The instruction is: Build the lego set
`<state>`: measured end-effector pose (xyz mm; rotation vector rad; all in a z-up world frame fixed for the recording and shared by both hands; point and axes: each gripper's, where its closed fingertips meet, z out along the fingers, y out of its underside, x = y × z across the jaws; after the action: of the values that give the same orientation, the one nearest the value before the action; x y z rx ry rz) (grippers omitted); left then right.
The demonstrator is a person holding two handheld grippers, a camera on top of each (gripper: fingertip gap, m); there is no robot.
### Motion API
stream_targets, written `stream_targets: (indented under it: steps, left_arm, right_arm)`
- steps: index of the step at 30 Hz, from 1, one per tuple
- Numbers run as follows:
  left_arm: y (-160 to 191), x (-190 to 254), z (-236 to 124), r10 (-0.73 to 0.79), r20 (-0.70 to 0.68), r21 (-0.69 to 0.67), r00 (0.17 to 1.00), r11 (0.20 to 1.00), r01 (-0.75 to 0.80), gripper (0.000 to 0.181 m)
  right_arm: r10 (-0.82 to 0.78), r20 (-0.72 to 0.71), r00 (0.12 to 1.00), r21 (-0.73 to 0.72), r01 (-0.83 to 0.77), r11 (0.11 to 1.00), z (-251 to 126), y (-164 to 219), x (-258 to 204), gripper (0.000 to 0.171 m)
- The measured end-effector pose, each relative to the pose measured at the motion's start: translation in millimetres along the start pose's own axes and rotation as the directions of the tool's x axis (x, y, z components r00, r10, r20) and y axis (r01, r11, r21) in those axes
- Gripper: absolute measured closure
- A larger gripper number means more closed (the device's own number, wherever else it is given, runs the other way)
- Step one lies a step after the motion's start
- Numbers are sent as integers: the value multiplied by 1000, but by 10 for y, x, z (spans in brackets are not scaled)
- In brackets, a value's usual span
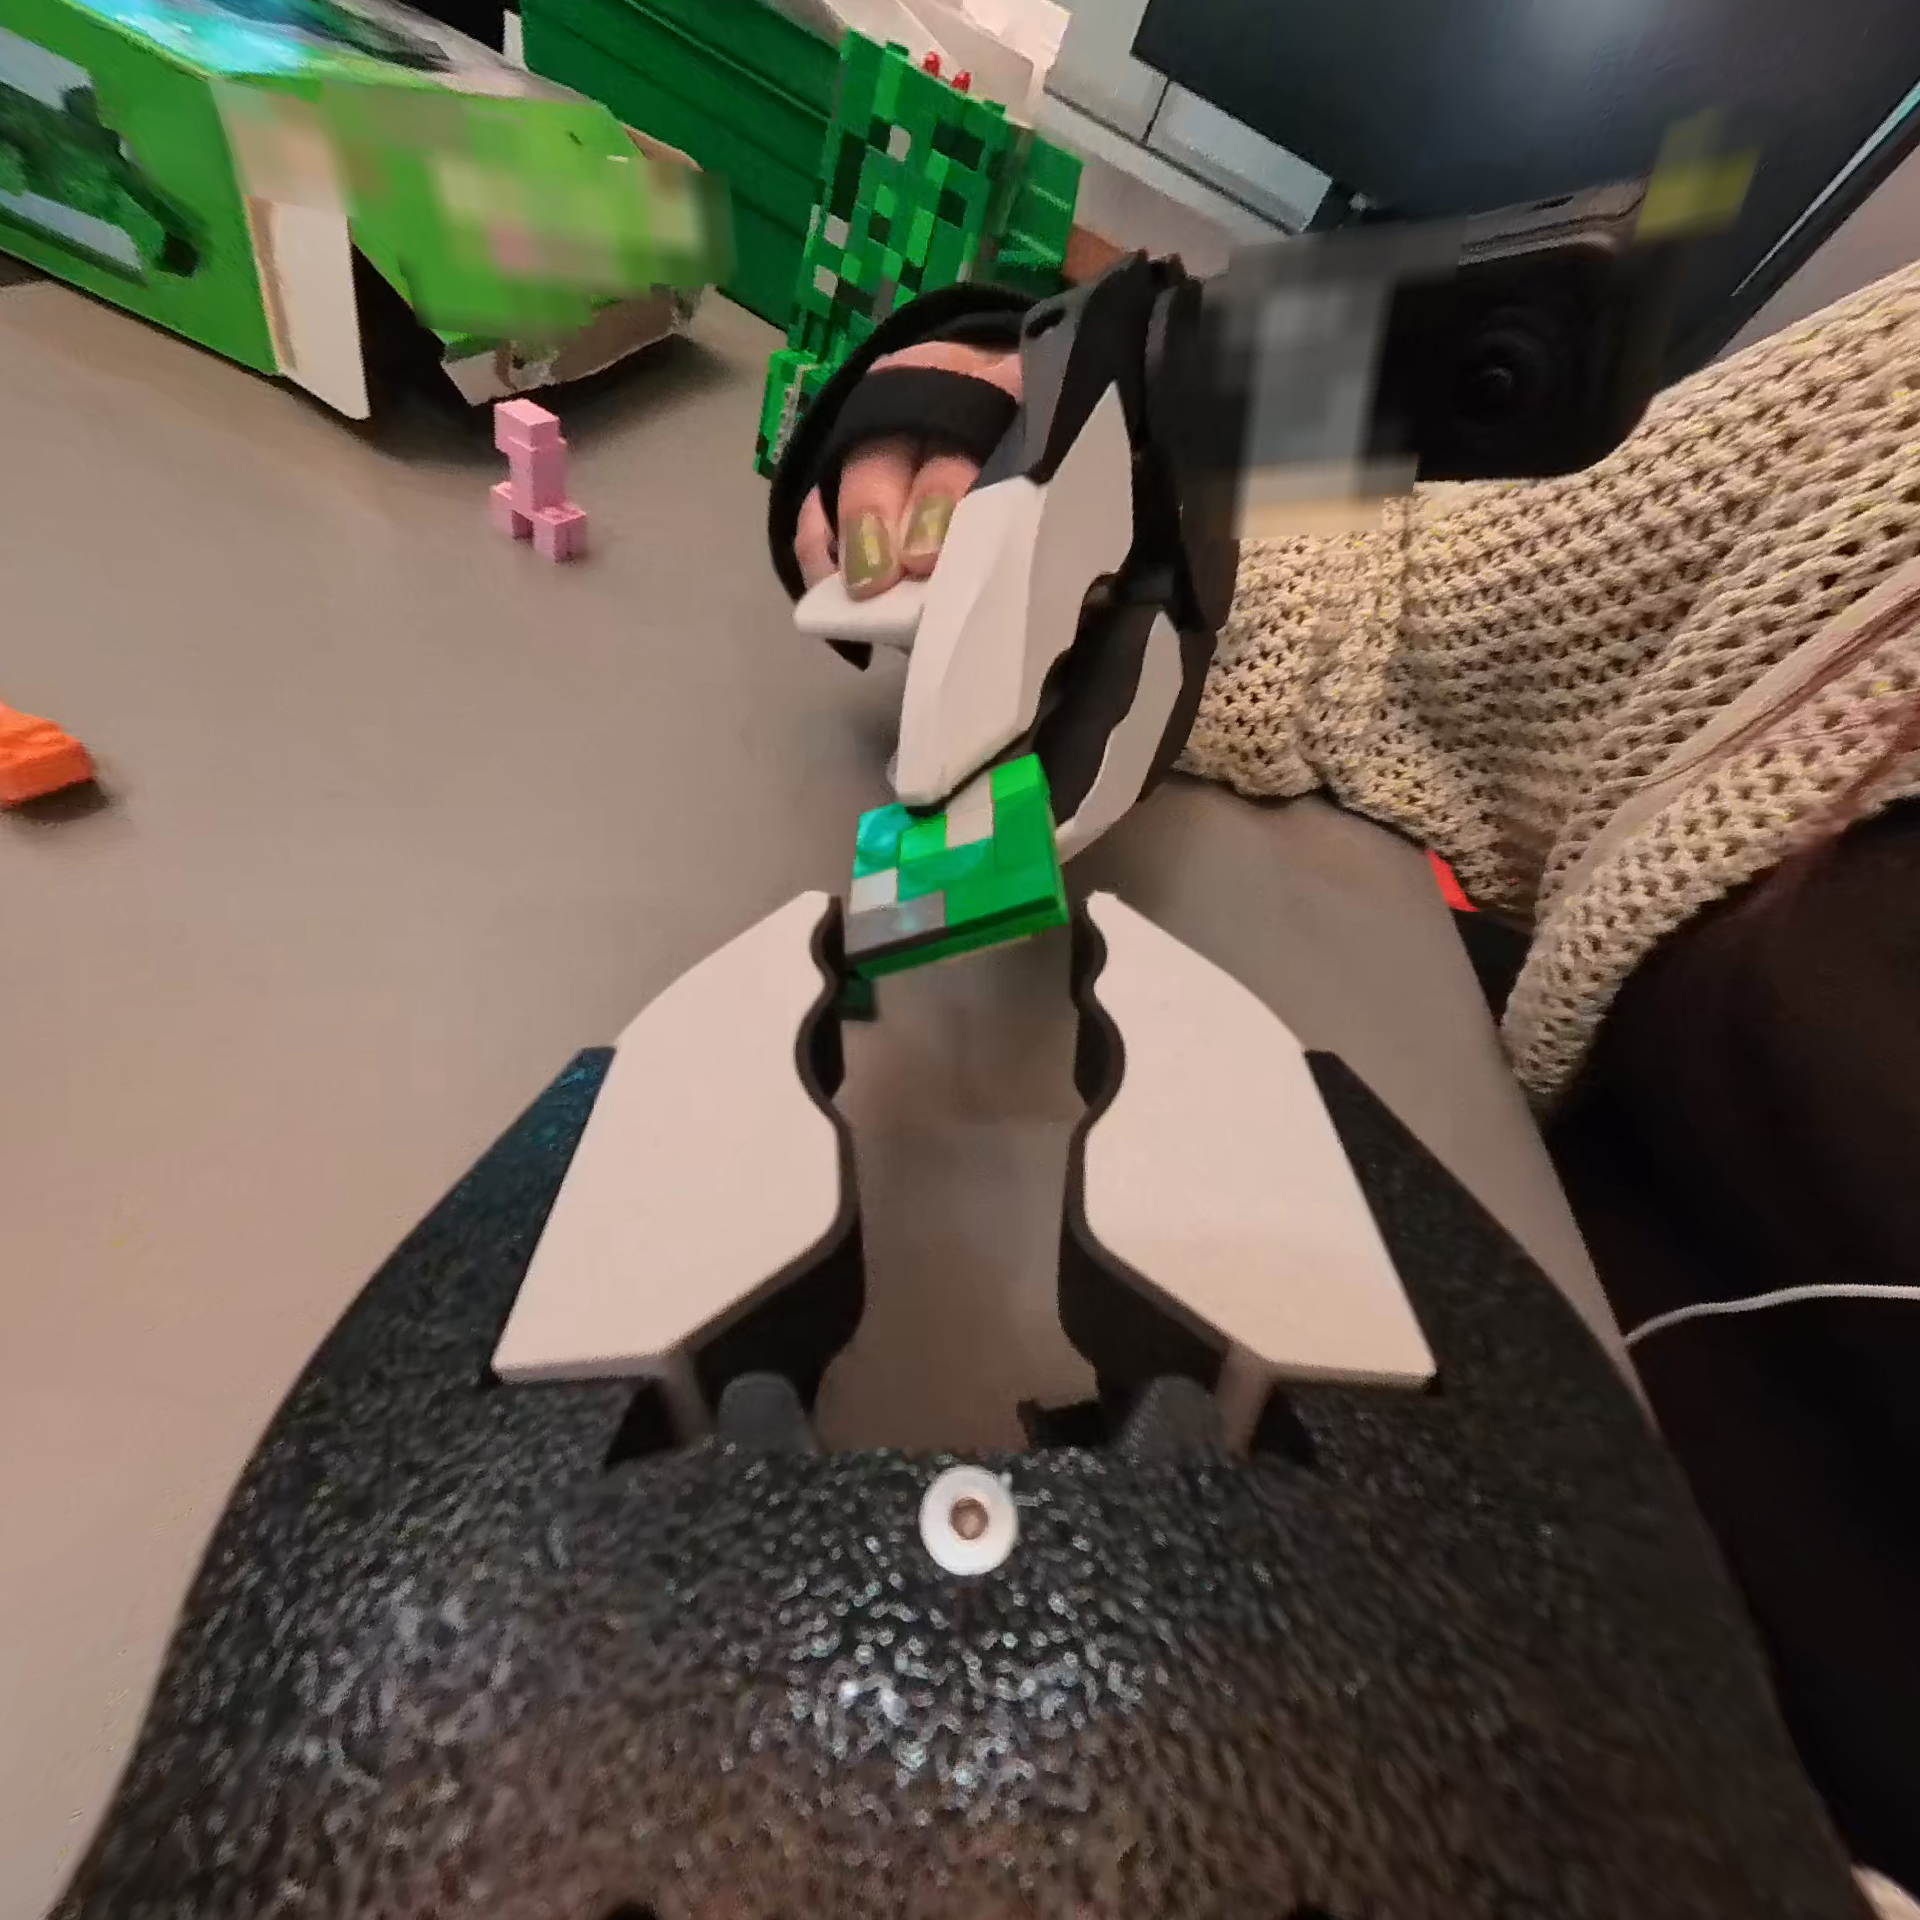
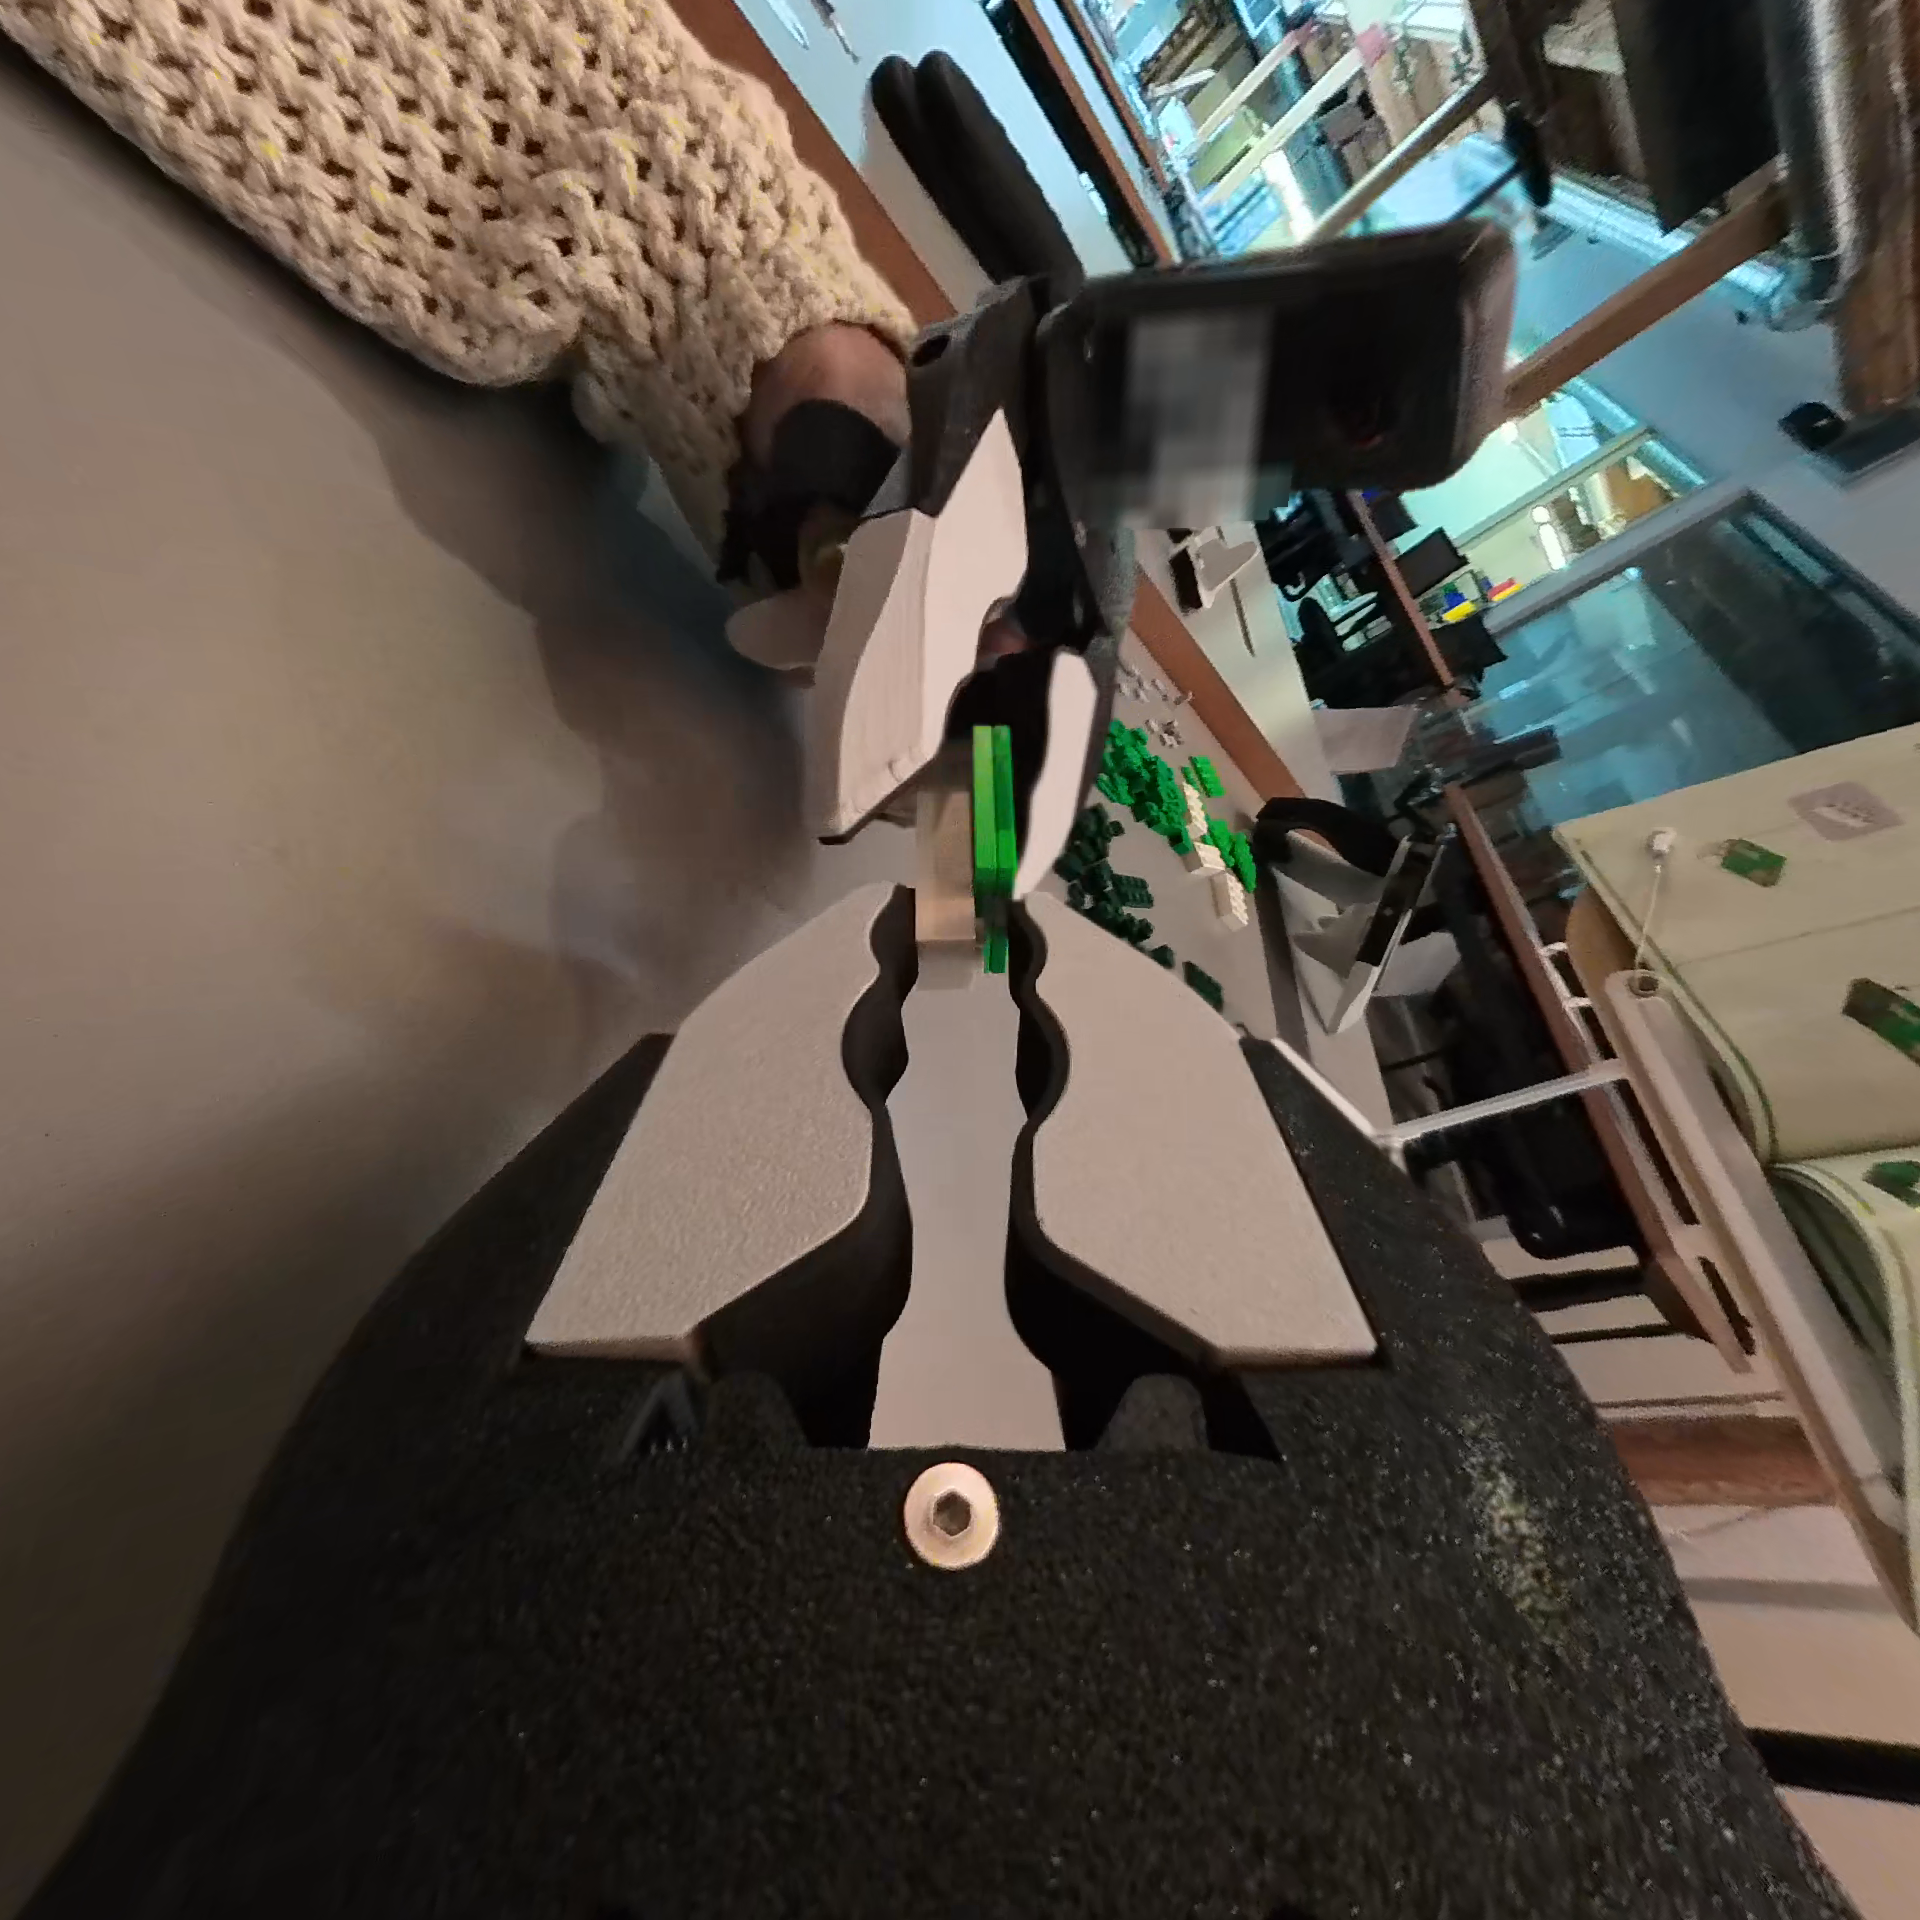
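Observation:
A small green plate (image 1: 961,883) with green, grey and teal tiles on top is held in the air between both grippers, over the grey table (image 1: 312,935). My left gripper (image 1: 961,920) has its fingertips against the plate's two side edges at the near end. My right gripper (image 1: 1013,805) comes in from above and clamps the far end, one finger on the tiled face and one under it. In the right wrist view the plate (image 2: 994,831) shows edge-on between my right gripper's (image 2: 961,914) narrow jaws, with the left gripper (image 2: 945,852) opposite.
A tall green creeper build (image 1: 914,208) and an open green box (image 1: 312,208) stand at the back. A pink pig figure (image 1: 535,483) and an orange piece (image 1: 31,758) lie on the table. Loose green bricks (image 2: 1143,821) and an instruction booklet (image 2: 1766,935) lie beyond. A knitted sleeve (image 1: 1558,675) is at the right. My left and right fingertips are right by each other. Left tips and right tips are each some 15 cm from the orange piece (image 1: 31,758).

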<state>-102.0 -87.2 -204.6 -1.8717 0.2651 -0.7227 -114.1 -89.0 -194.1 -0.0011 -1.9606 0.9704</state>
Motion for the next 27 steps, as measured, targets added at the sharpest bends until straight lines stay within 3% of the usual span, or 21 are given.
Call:
stream_targets:
  steps: [7, 22, 27]
  left_arm:
    - [-133, -1, -56, -75, -47, 108, 996, 991, 79, 152]
    - [-143, -51, -78, -27, 14, 117, 1000, 993, 25, 153]
    - [-82, -69, -120, 22, 22, 72, 999, 997, -24, 154]
  right_arm:
    - [-56, -90, 994, -2, 56, 998, -23, -33, 109, 155]
    - [-55, -88, 995, -27, 52, 998, -19, 0, 117, 155]
    - [14, -9, 1000, -61, -14, 998, -20, 90, 45, 150]
